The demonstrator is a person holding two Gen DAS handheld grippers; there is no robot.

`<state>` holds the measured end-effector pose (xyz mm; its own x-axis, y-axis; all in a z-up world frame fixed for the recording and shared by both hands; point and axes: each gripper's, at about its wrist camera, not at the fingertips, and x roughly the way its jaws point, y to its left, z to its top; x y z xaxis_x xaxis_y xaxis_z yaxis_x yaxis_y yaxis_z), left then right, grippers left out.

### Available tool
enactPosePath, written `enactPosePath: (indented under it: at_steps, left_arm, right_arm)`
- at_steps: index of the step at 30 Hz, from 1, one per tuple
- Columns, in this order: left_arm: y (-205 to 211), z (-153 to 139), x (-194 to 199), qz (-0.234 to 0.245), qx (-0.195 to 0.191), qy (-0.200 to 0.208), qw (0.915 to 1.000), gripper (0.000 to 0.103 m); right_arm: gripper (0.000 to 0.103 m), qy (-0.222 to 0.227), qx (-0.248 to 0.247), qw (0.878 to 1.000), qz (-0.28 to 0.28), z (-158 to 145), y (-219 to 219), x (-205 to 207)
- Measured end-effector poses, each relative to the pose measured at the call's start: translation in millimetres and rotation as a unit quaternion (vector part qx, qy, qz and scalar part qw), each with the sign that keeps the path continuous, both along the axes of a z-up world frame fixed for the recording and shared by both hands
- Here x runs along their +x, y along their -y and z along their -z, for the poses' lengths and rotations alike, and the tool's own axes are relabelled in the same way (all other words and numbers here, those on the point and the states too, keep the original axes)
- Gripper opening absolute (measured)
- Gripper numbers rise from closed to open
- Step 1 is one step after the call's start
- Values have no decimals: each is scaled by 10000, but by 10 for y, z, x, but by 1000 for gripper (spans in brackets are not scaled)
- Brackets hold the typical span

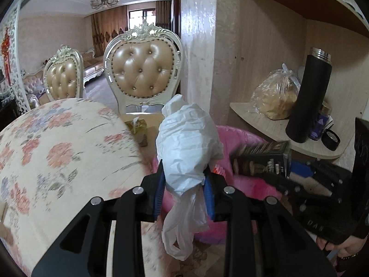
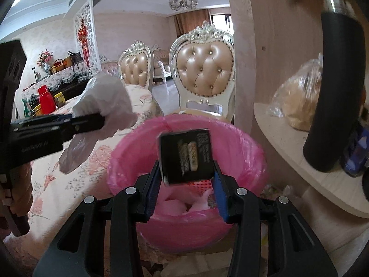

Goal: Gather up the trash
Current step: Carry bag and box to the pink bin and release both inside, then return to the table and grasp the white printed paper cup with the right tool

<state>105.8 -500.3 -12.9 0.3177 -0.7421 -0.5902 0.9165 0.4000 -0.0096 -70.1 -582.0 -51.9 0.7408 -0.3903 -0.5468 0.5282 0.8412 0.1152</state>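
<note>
My left gripper (image 1: 184, 184) is shut on a crumpled white plastic bag (image 1: 186, 143), held at the near rim of the pink-lined trash bin (image 1: 244, 138). The bag also shows in the right wrist view (image 2: 103, 101), left of the bin (image 2: 129, 152). My right gripper (image 2: 186, 180) is shut on a black snack box (image 2: 186, 154) and holds it over the bin's opening. In the left wrist view the box (image 1: 260, 159) is to the right, over the bin. Paper trash lies inside the bin.
A table with a floral cloth (image 1: 57, 150) stands left of the bin. A corner shelf (image 1: 276, 131) on the right holds a black flask (image 1: 309, 97) and a bagged item (image 1: 276, 94). Two padded chairs (image 1: 143, 69) stand behind.
</note>
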Motion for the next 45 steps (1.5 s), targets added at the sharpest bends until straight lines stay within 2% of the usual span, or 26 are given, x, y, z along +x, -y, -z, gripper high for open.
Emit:
enactPosePath:
  at_steps: [1, 3, 5, 10, 14, 17, 22, 27, 31, 33, 37, 42, 45]
  left_arm:
    - [59, 16, 7, 36, -4, -32, 10000, 32]
    - [168, 52, 25, 66, -8, -58, 10000, 35]
    - [291, 88, 41, 74, 39, -78, 9999, 39]
    - [494, 119, 23, 52, -5, -43, 10000, 69]
    - [459, 93, -15, 19, -53, 74, 10000, 73]
    - [281, 57, -14, -67, -87, 115, 9999, 79]
    - [-309, -17, 110, -574, -124, 369, 9976, 94]
    - [-1029, -40, 337, -1235, -174, 364, 9915, 98]
    - [-1723, -21, 532, -1874, -149, 435, 9812, 98]
    - [-2043, -1, 611, -2141, -91, 499, 9755, 98]
    - [-2784, 57, 794, -2810, 21, 570, 9580, 98]
    - [-3558, 131, 1036, -3473, 92, 408, 9368, 98]
    - [-4064, 140, 1186, -3901, 99, 366, 9200, 98]
  right_arm:
    - [44, 7, 16, 10000, 21, 15, 18, -7]
    - [63, 9, 94, 9999, 85, 60, 80, -42]
    - [63, 44, 184, 9997, 171, 79, 132, -94]
    - [63, 63, 217, 9990, 394, 79, 202, -280]
    - [63, 117, 216, 9984, 500, 49, 183, -394]
    - [63, 178, 245, 9985, 450, 17, 108, -391]
    - [63, 205, 175, 9995, 192, -59, -101, -237]
    - [72, 169, 117, 9994, -291, -110, -490, 87]
    - [73, 72, 117, 9966, -810, -126, -884, 470]
    - [77, 20, 81, 9931, -1173, -131, -1175, 716]
    - [77, -74, 32, 9837, -1798, -133, -1709, 1151]
    - [77, -183, 41, 9695, -2445, -134, -2343, 1730]
    - [77, -272, 53, 9611, -2749, -133, -2681, 2087]
